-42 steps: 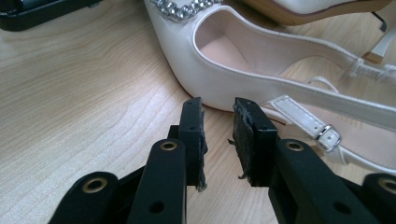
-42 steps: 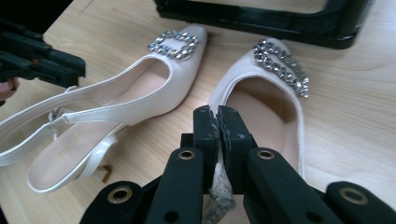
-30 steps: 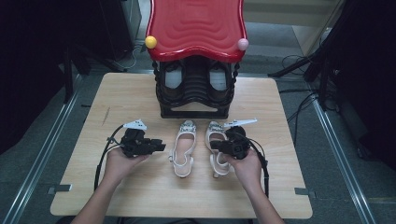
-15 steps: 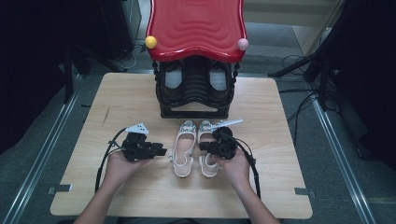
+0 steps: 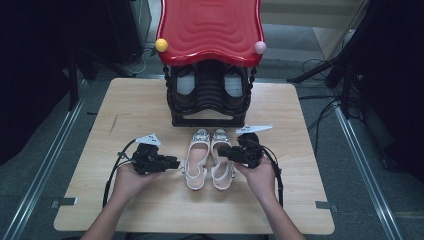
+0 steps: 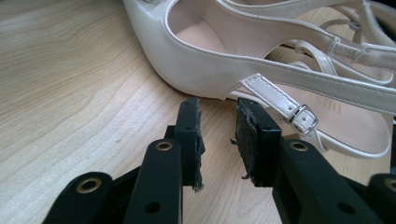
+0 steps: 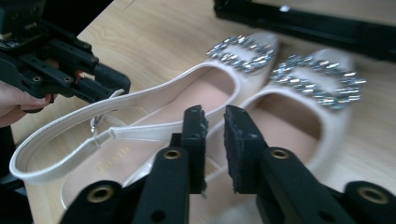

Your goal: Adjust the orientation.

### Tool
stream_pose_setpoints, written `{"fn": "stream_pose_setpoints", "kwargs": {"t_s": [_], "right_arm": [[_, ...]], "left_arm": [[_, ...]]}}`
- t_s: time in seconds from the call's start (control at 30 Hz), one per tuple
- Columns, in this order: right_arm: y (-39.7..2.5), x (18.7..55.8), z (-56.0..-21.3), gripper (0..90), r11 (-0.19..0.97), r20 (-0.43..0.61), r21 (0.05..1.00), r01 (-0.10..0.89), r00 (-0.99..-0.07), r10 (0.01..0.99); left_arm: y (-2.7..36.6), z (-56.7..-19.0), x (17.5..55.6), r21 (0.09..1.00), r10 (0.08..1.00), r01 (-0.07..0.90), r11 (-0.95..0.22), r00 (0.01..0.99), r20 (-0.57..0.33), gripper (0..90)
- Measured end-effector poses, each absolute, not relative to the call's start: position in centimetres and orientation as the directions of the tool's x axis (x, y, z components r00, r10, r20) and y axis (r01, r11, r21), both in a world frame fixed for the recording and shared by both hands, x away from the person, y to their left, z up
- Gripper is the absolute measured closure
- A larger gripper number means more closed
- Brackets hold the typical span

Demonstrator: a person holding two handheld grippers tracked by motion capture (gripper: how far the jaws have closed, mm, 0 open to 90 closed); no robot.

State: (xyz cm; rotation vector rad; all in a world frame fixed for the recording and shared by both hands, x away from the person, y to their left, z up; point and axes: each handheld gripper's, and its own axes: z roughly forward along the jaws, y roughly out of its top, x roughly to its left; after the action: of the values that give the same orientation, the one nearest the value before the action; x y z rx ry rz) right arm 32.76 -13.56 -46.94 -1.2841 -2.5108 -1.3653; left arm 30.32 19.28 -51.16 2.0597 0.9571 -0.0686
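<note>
Two cream slingback shoes with crystal buckles lie side by side on the wooden table [image 5: 135, 110], toes toward the rack: the left shoe [image 5: 196, 161] and the right shoe [image 5: 223, 174]. My left gripper [image 5: 175, 162] rests just left of the left shoe's heel, jaws a little apart and empty. In the left gripper view, that gripper [image 6: 217, 107] points at the shoe's pale side [image 6: 210, 70]. My right gripper [image 5: 221, 149] hovers over the right shoe's inner rim. In the right gripper view, that gripper [image 7: 215, 114] has a narrow gap with nothing pinched, above both blurred shoes [image 7: 205, 88] [image 7: 289, 116].
A black shoe rack [image 5: 207, 102] with a red wavy top [image 5: 210, 30], a yellow ball [image 5: 161, 45] and a pink ball [image 5: 260, 47] stands at the table's far edge, dark shoes inside it. Cables trail from both grippers toward the person.
The right shoe slid left with my right gripper until it lay against the left shoe. The right gripper then shifted slightly back. The left hand stayed nearly still.
</note>
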Motion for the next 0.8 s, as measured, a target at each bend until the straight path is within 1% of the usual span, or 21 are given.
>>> {"fn": "stream_pose_setpoints", "kwargs": {"t_s": [0.13,0.3,0.43,0.57,0.67,0.8], "right_arm": [[-15.4,32.9,-47.1,90.0,0.277,0.357,0.687,0.671,-0.645,0.676],[-16.6,33.2,-48.2,90.0,0.281,0.336,0.663,0.694,-0.611,0.717],[-16.6,33.2,-49.1,90.0,0.295,0.323,0.644,0.706,-0.601,0.731],[-16.2,33.2,-49.8,90.0,0.318,0.303,0.63,0.708,-0.602,0.739],[-16.0,33.1,-50.1,90.0,0.324,0.294,0.633,0.703,-0.605,0.74],[-15.9,32.7,-50.7,90.0,0.318,0.278,0.667,0.674,-0.621,0.733]], "left_arm": [[18.9,-51.3,30.6,0.663,0.598,0.659,-0.356,0.705,-0.38,72.5],[18.6,-51.7,31.1,0.646,0.61,0.677,-0.352,0.689,-0.391,72.7],[18.5,-52.0,31.5,0.638,0.619,0.69,-0.342,0.676,-0.4,72.6],[18.1,-52.1,31.6,0.642,0.611,0.684,-0.347,0.684,-0.399,72.3],[17.8,-52.1,31.5,0.644,0.611,0.682,-0.347,0.685,-0.396,72.3],[17.8,-52.1,31.5,0.645,0.61,0.681,-0.347,0.686,-0.396,72.3]]}}
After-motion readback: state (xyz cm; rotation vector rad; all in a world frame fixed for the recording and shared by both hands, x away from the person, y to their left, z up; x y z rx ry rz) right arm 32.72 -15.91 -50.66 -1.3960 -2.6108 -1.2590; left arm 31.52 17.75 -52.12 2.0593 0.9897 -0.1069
